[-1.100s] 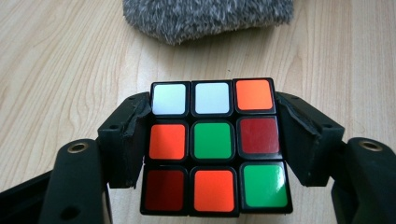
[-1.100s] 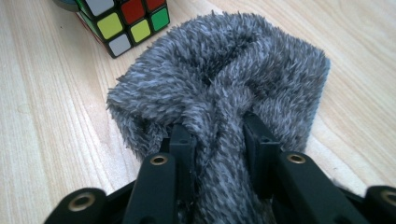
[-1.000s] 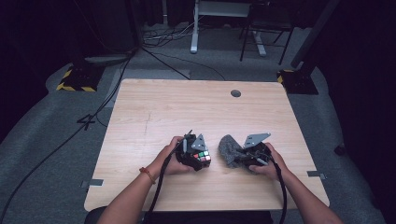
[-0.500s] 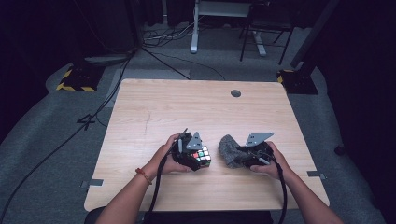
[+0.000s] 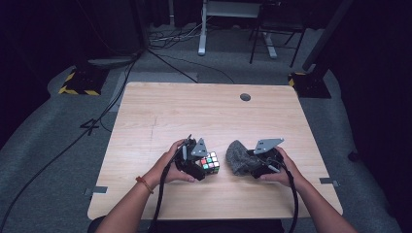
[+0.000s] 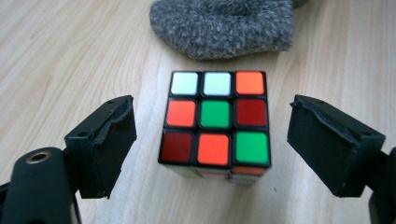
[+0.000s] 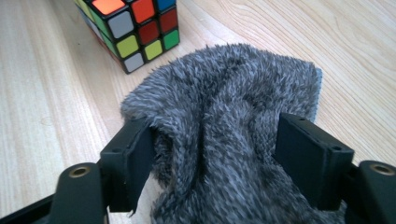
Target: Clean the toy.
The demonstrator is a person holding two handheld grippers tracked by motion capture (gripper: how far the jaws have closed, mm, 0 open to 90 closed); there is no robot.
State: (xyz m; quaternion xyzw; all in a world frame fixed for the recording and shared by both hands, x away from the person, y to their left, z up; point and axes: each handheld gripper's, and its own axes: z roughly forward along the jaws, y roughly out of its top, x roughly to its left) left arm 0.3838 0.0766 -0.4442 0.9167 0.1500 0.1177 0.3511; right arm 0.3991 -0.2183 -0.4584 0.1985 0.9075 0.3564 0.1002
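Note:
A scrambled colour cube (image 5: 210, 162) sits on the wooden table (image 5: 194, 111), near its front edge. My left gripper (image 5: 201, 164) straddles the cube (image 6: 215, 114). Its jaws have just been opening, and a gap shows on each side of the cube, so my left gripper (image 6: 215, 128) stands open. To the right lies a grey fuzzy cloth (image 5: 237, 156), bunched up. My right gripper (image 5: 247, 163) has also just been opening. The cloth (image 7: 224, 93) lies between its wide jaws with only its fuzz brushing the pads (image 7: 140, 154). The cube (image 7: 135, 28) stands just beyond the cloth.
A round cable hole (image 5: 245, 97) sits near the table's far edge. Beyond the table, cables (image 5: 170, 63), white desk legs (image 5: 201, 29) and yellow-black striped bases (image 5: 77, 85) stand on the grey floor. The table's far half is bare wood.
Both grippers' jaws have spread apart, letting go of the cube and the cloth, which rest on the table. The hands have hardly moved.

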